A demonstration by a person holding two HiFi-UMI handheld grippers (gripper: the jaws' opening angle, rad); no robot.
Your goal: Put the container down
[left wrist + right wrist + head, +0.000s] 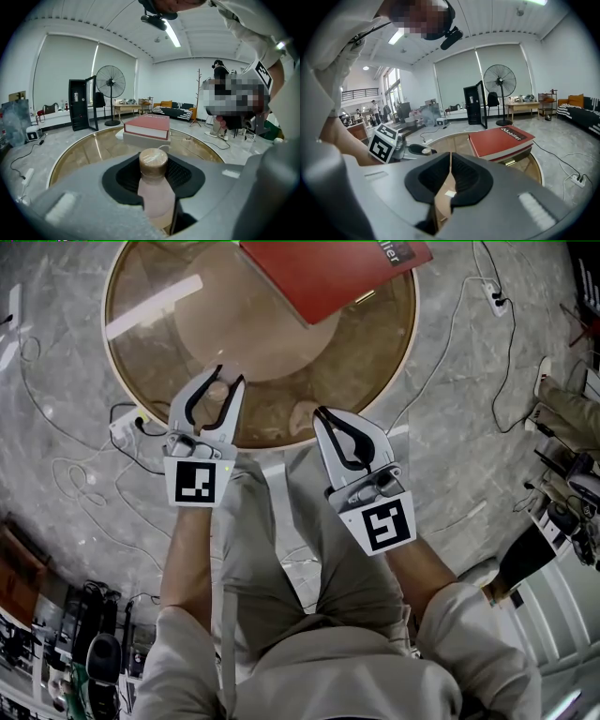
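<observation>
A small pale pink bottle with a brown cap stands upright between the pads of my left gripper, which is shut on it. It hangs over the near edge of the round glass-topped table. In the head view only a bit of the bottle shows between the fingers. To the right, my right gripper is shut with nothing in it, also over the table's near rim. Its pads meet at the tip.
A thick red book lies on a white box at the table's far side. Cables and a power strip lie on the marble floor around the table. The person's legs are right below the grippers. Equipment crowds the lower left.
</observation>
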